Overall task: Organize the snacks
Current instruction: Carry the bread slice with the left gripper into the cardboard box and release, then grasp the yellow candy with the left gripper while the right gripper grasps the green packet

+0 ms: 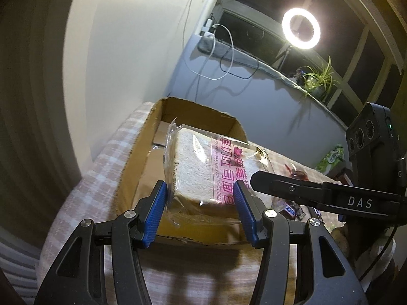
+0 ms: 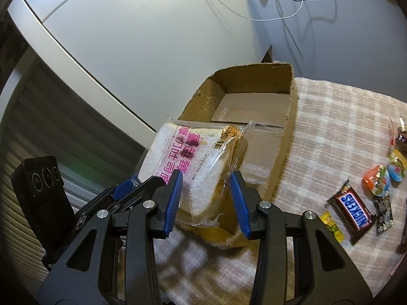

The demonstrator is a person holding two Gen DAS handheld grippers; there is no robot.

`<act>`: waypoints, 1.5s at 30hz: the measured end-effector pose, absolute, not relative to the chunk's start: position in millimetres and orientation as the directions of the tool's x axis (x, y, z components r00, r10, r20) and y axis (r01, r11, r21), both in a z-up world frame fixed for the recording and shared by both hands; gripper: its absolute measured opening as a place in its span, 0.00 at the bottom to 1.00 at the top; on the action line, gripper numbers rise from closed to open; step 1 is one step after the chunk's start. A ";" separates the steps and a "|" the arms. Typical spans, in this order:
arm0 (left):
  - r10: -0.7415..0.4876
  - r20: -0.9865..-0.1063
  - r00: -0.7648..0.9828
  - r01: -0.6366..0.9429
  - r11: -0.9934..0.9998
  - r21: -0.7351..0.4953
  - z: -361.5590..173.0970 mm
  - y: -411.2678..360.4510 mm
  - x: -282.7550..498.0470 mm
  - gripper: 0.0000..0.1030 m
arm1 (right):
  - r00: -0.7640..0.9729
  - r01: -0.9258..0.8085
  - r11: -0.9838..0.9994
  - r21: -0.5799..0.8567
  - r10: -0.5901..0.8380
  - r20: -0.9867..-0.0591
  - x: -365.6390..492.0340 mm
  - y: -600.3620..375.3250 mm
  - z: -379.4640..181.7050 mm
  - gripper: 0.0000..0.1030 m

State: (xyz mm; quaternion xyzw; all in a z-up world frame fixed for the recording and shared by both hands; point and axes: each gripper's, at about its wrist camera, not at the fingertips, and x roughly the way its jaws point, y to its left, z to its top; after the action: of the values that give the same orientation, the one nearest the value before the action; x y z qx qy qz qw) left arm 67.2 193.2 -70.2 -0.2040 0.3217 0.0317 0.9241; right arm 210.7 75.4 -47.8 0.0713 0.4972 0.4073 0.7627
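The bagged toast bread (image 1: 201,167) hangs over the near end of the open cardboard box (image 1: 142,152), which sits on the worktop (image 1: 101,172) under a pink checked cloth. The left hand-held gripper (image 1: 201,195) has the pack between its blue pads (image 1: 156,211), jaws wide but closed enough to press the loaf's two sides. From the right wrist view, the right hand-held gripper (image 2: 206,188) stands with its jaws spread around the loaf's crust corner; whether its pads actually press the wrapper or only bracket it, I cannot tell for sure. The left one looks to be carrying the weight.

By my judgement the pack is light and soft. The thick slices will squash and crease under a firm pinch, so a broad, gentle hold across the flat sides suits it better than a hard squeeze at one corner. The clear film is slick and loose, with a crimped flap at each end that would slide or tear if taken alone. The grip should bear on the bread body itself, low and near the middle, so the loaf does not swing or slip out of its sleeve.

The box floor beyond looks bare cardboard. A Snickers bar (image 2: 352,209) and several small wrapped candies (image 2: 376,180) lie on the cloth to the right, well apart from the box.
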 end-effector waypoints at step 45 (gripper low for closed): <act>-0.015 -0.582 0.813 -0.114 0.976 -0.184 -44.4 119.3 52.8 0.57 | 0.451 -0.523 0.795 0.308 0.564 -0.692 172.3 -41.2 -24.0 0.93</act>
State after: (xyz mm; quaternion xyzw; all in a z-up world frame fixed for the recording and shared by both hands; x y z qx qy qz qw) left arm 52.8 119.3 -44.4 -0.1054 0.3049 0.0262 0.9462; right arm 172.3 -41.2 -24.0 0.0251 0.4156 0.3193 0.8513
